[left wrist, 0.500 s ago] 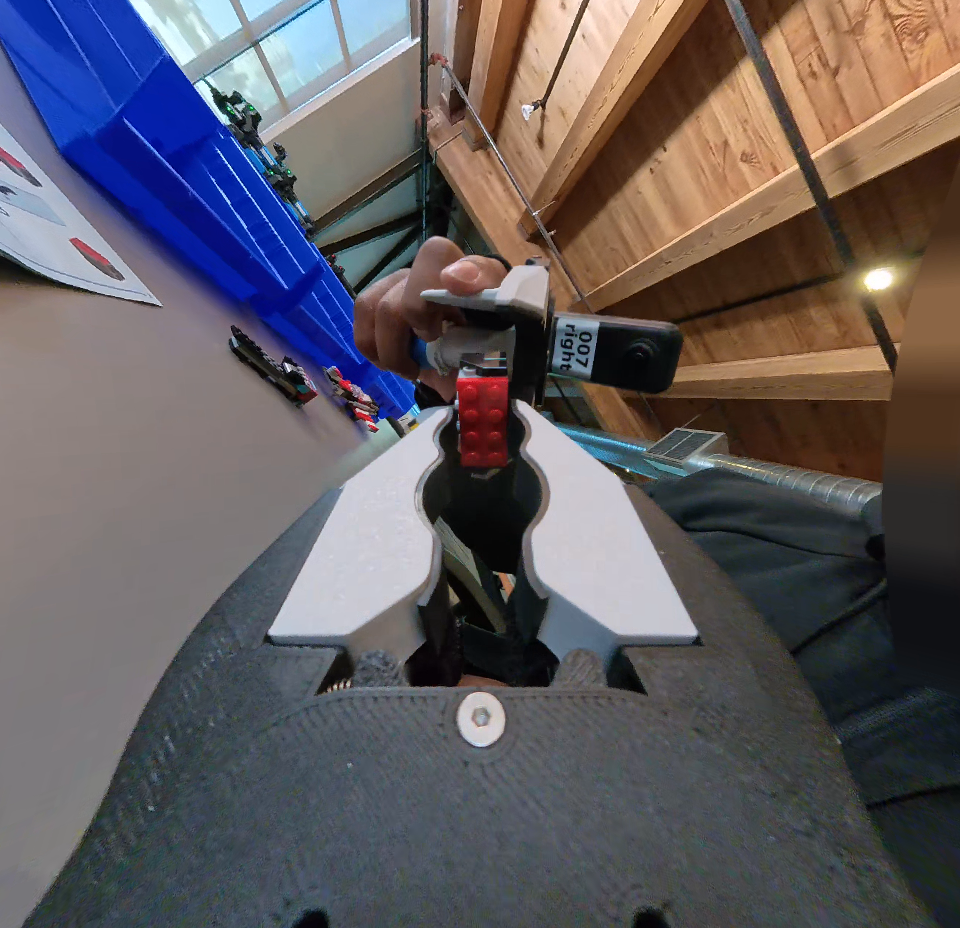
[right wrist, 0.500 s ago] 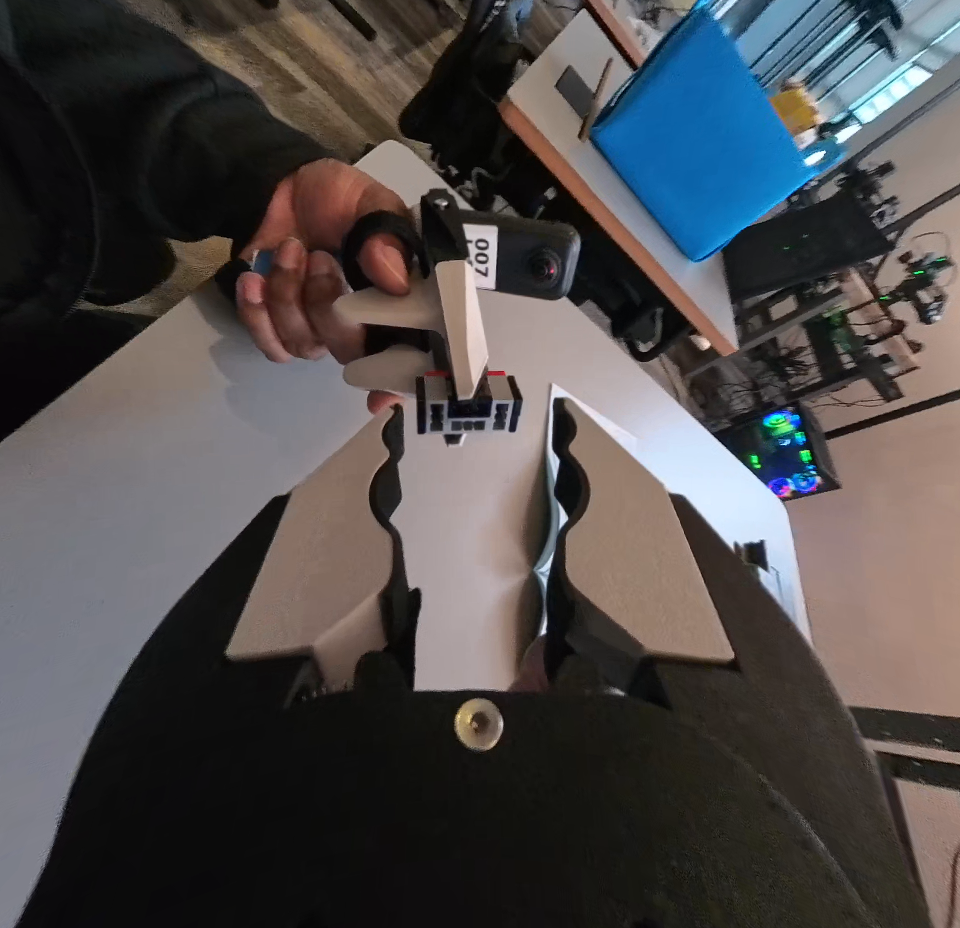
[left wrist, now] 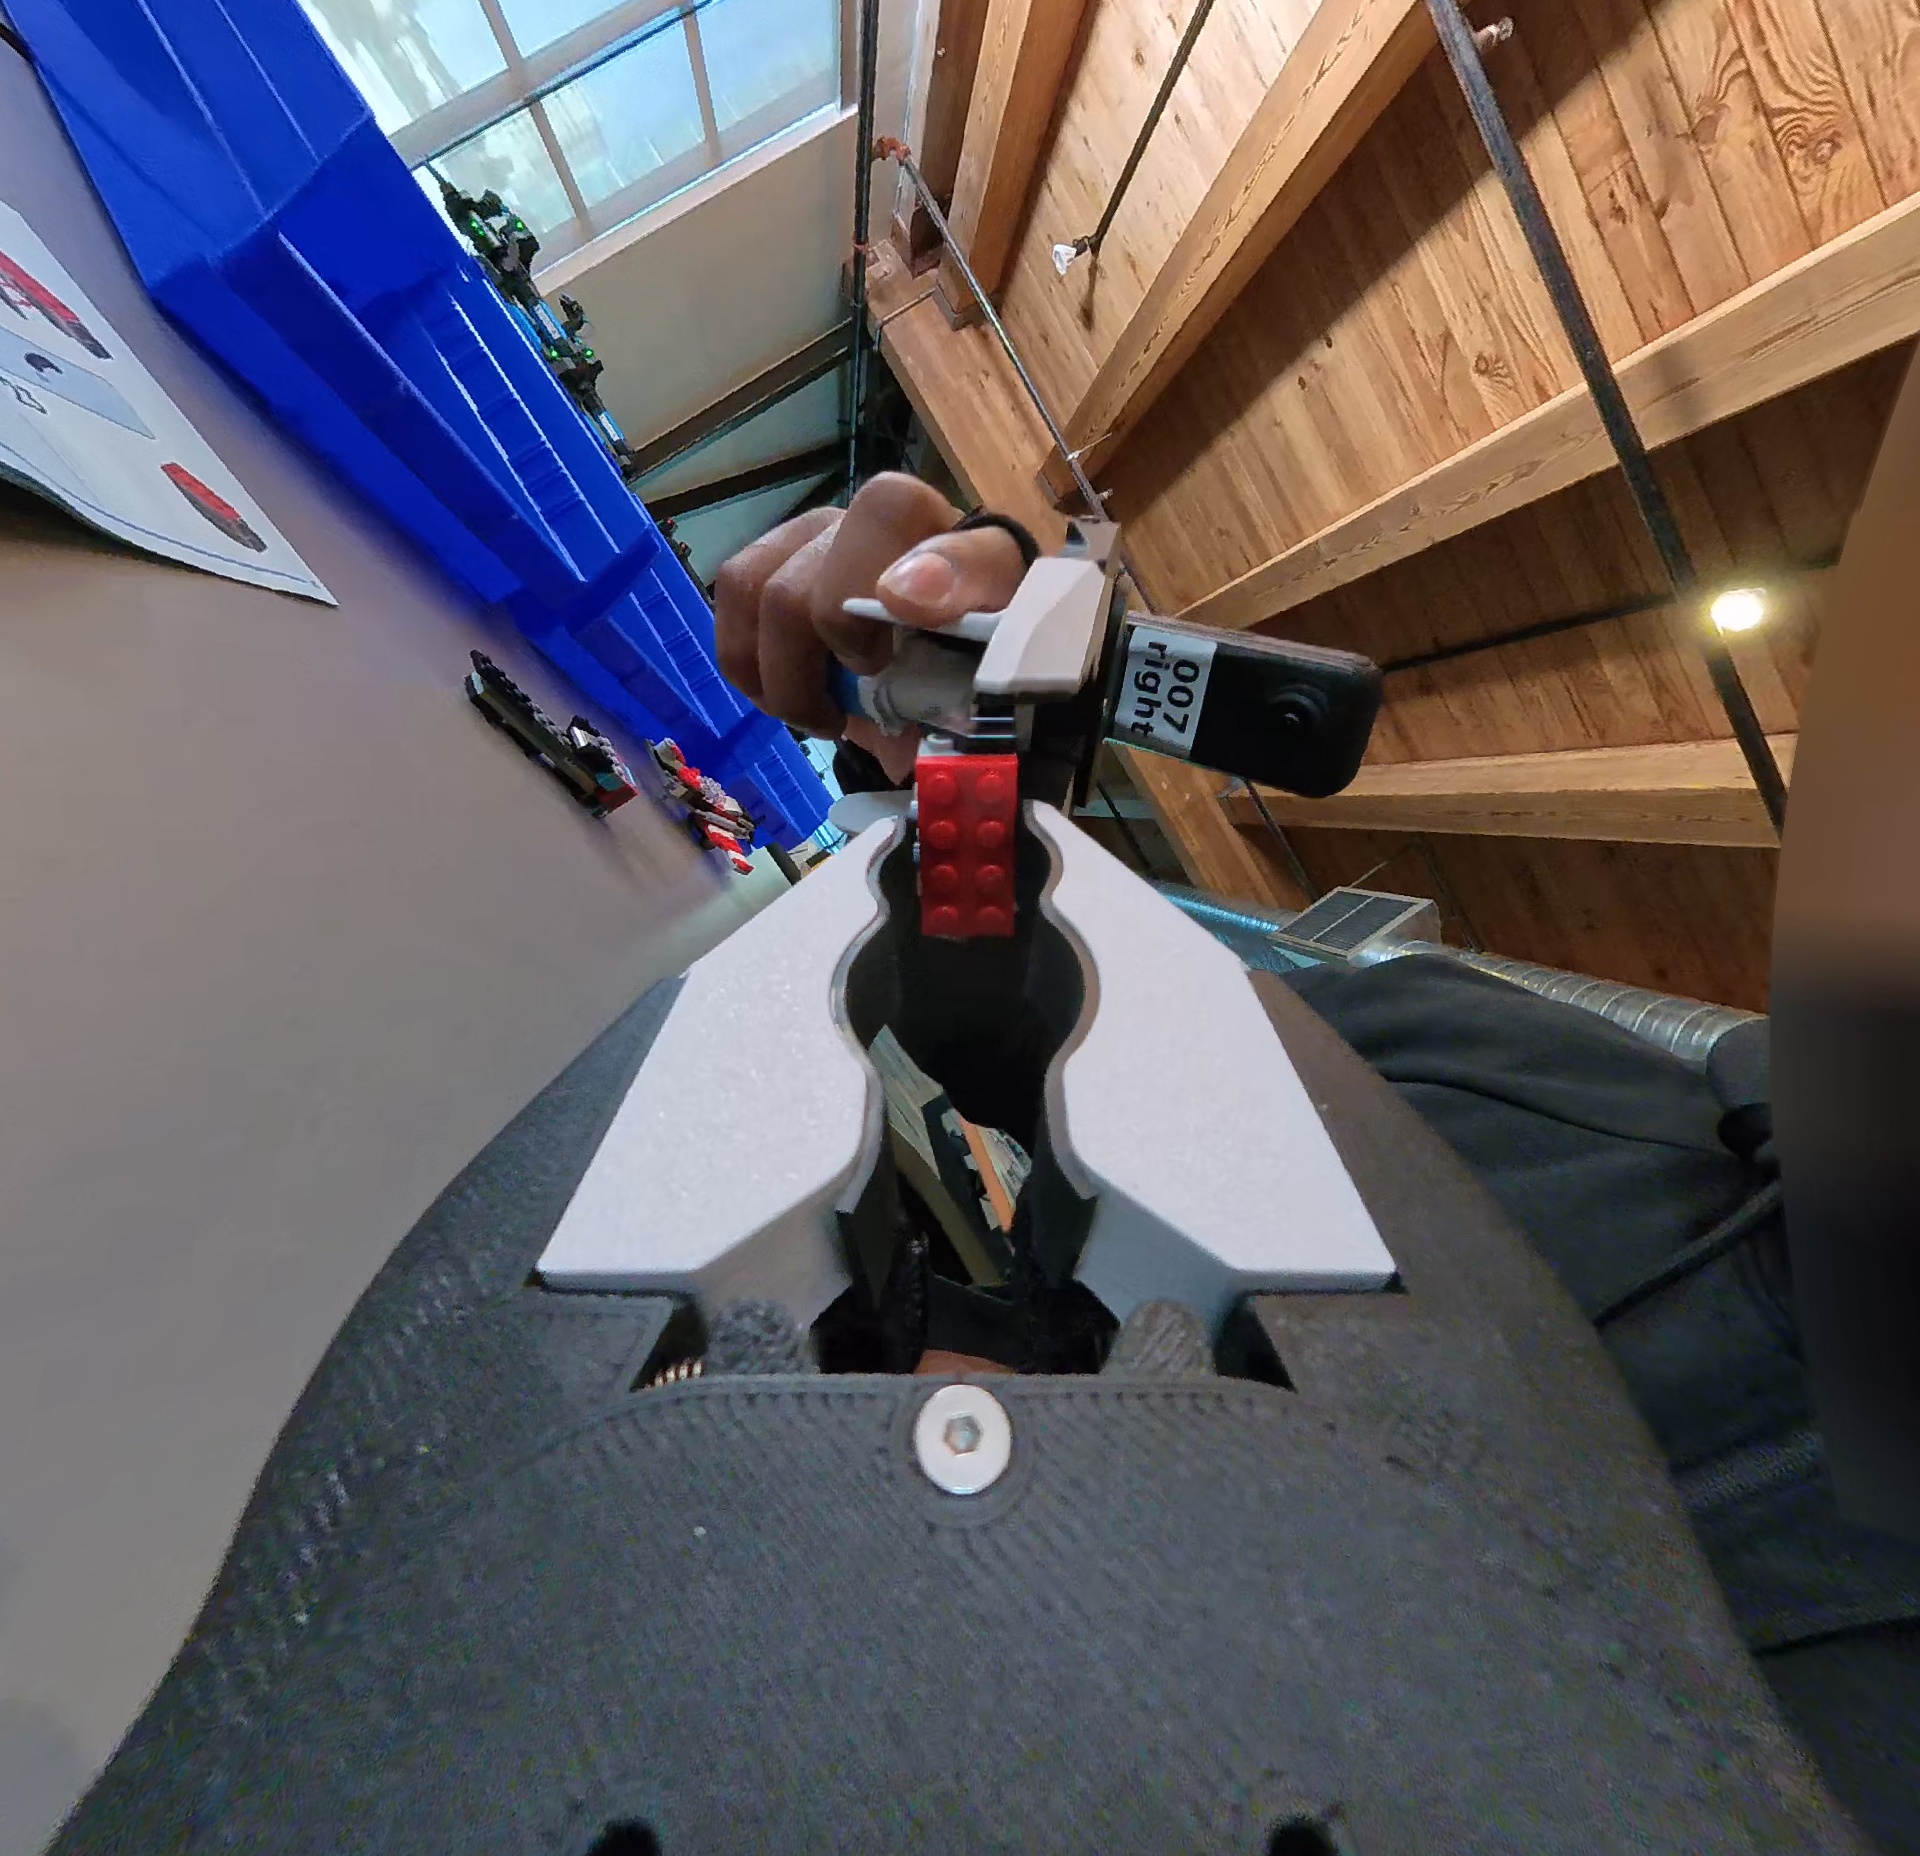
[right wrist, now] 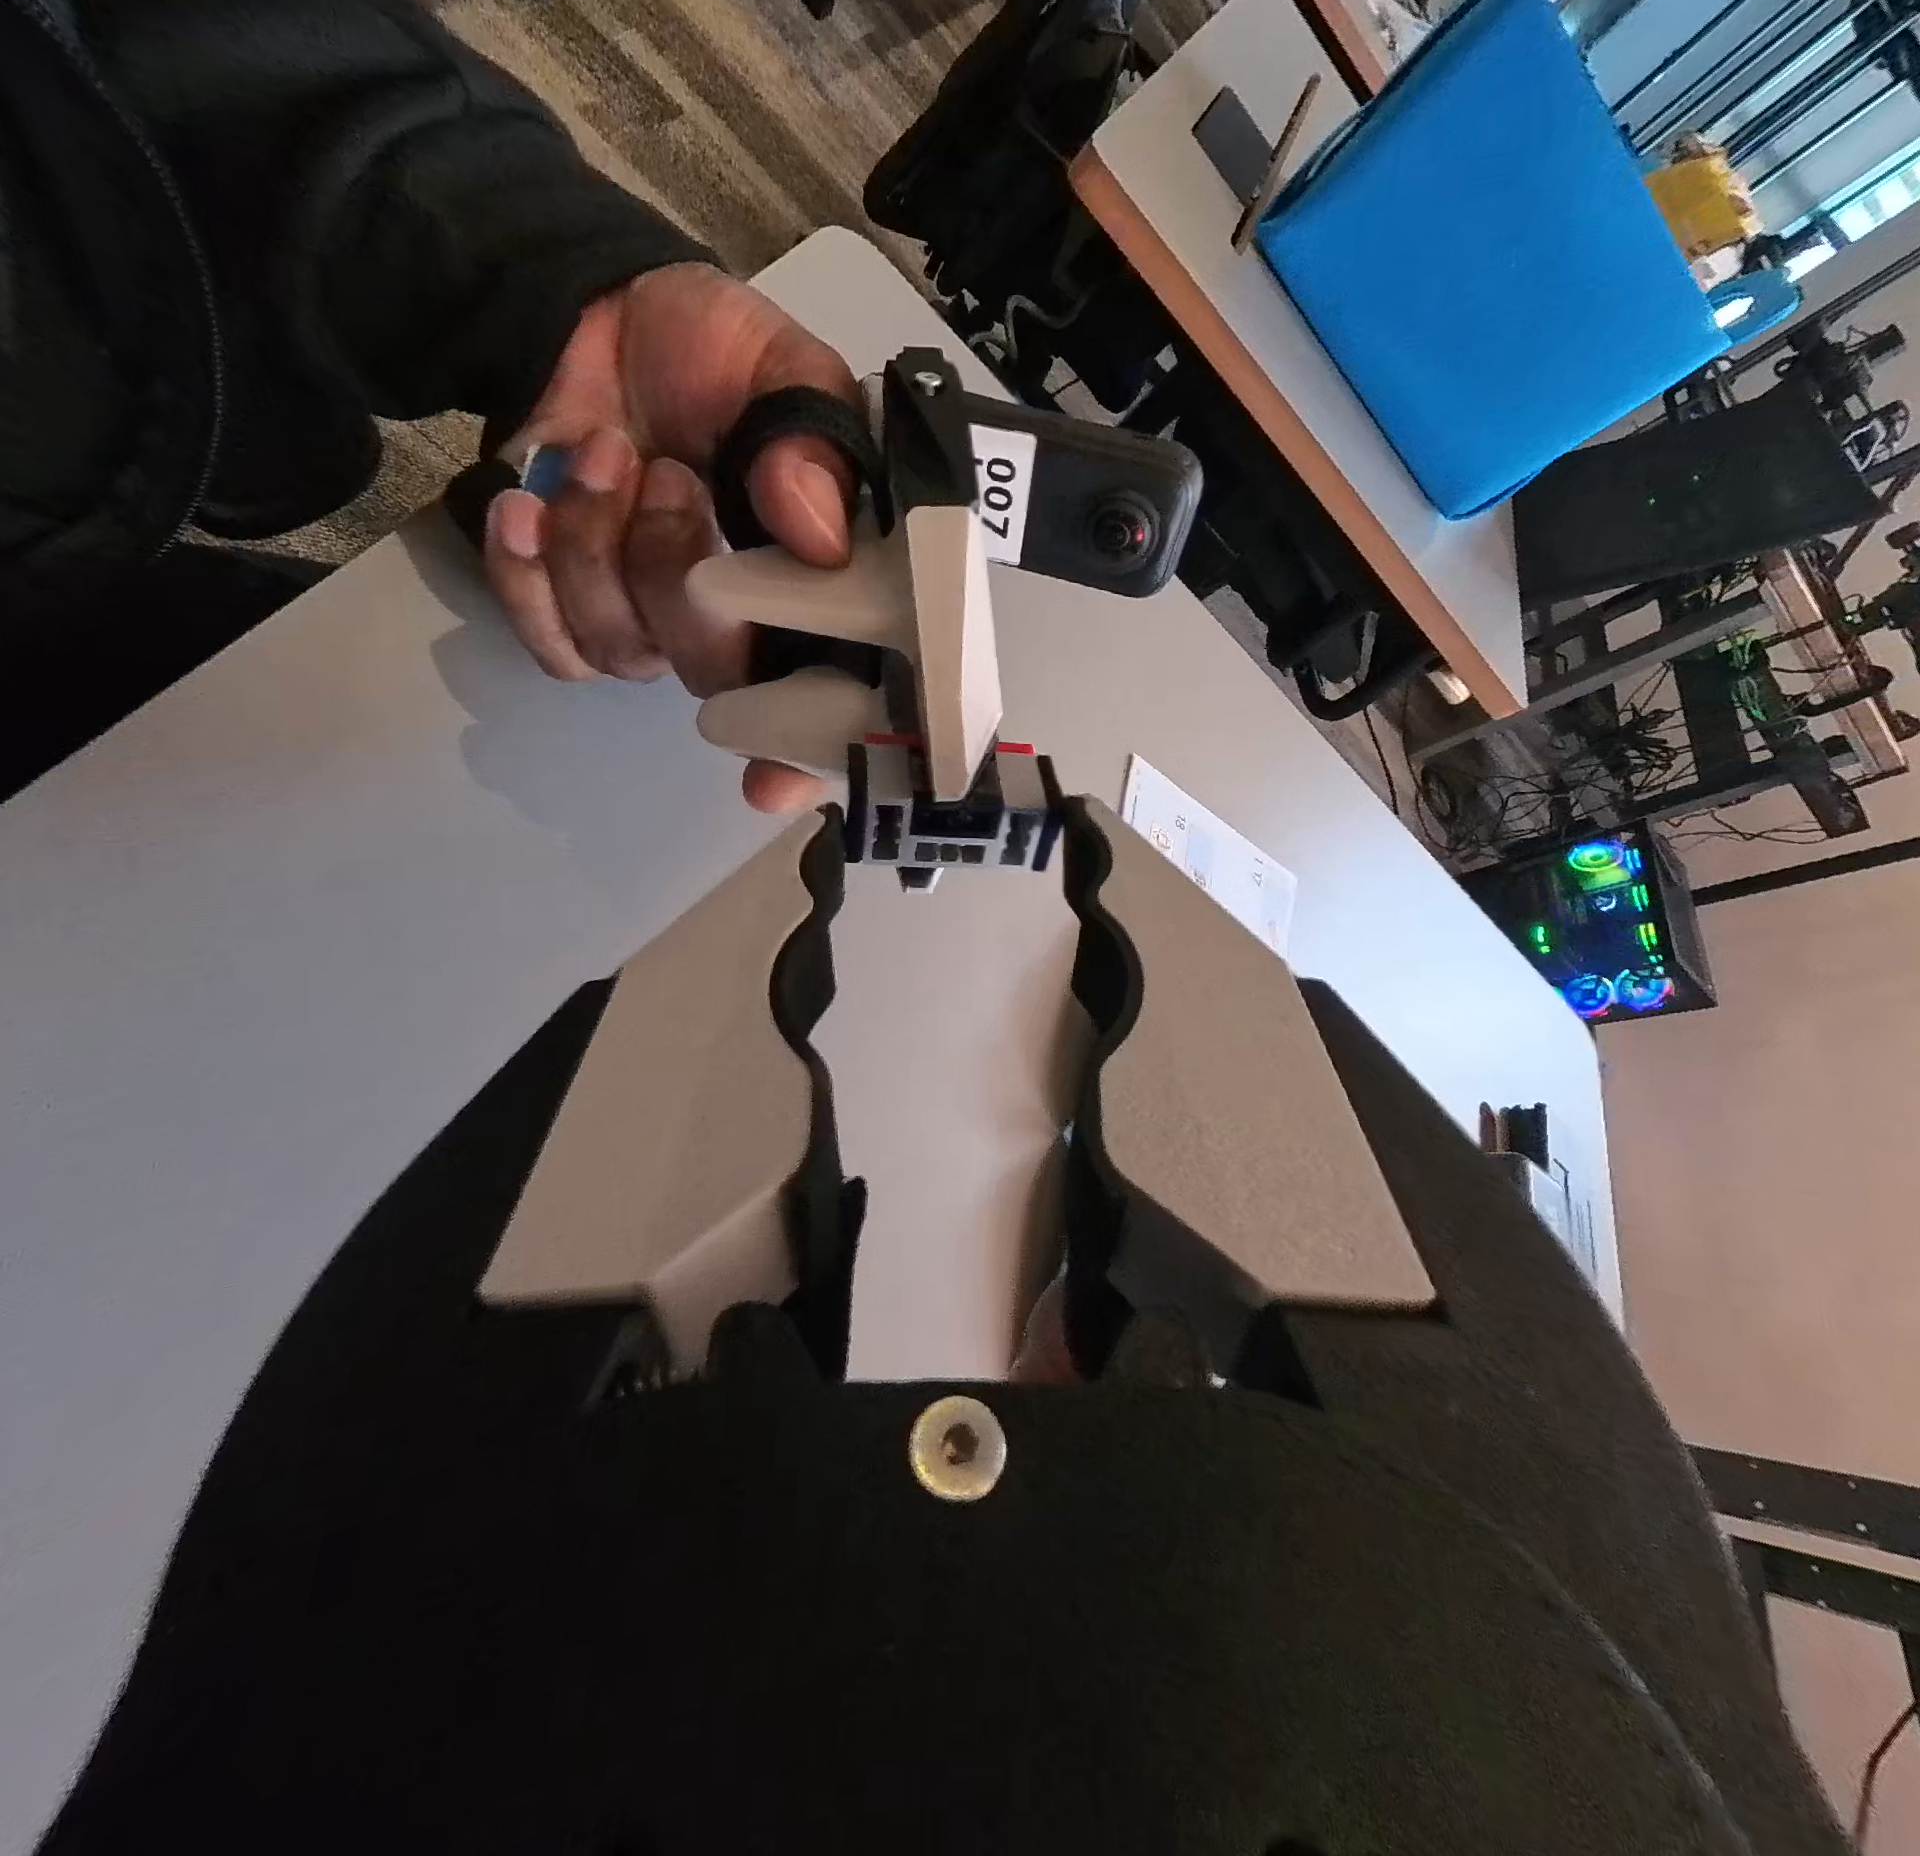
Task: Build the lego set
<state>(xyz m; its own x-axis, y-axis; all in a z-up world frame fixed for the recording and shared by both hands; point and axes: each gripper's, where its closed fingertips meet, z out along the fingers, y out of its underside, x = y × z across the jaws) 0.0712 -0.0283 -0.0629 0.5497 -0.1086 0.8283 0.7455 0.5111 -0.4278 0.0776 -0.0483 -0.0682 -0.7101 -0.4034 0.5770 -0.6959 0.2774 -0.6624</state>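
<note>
Each camera sits on its own gripper and looks along the fingers. The two face each other, very close. The left one tips up past the lego piece (left wrist: 967, 842) at the wooden ceiling (left wrist: 1403, 279). The right one looks down at the same lego piece (right wrist: 951, 830) over the table (right wrist: 260, 871).

I work in a lab or maker space: grey worktables (right wrist: 260, 923) over a patterned floor, blue storage bins (left wrist: 343, 279), a glowing computer tower (right wrist: 1590, 923) beside cabled equipment racks (right wrist: 1766, 663) (wires everywhere), and timber ceiling beams (left wrist: 1455, 300) overhead.
</note>
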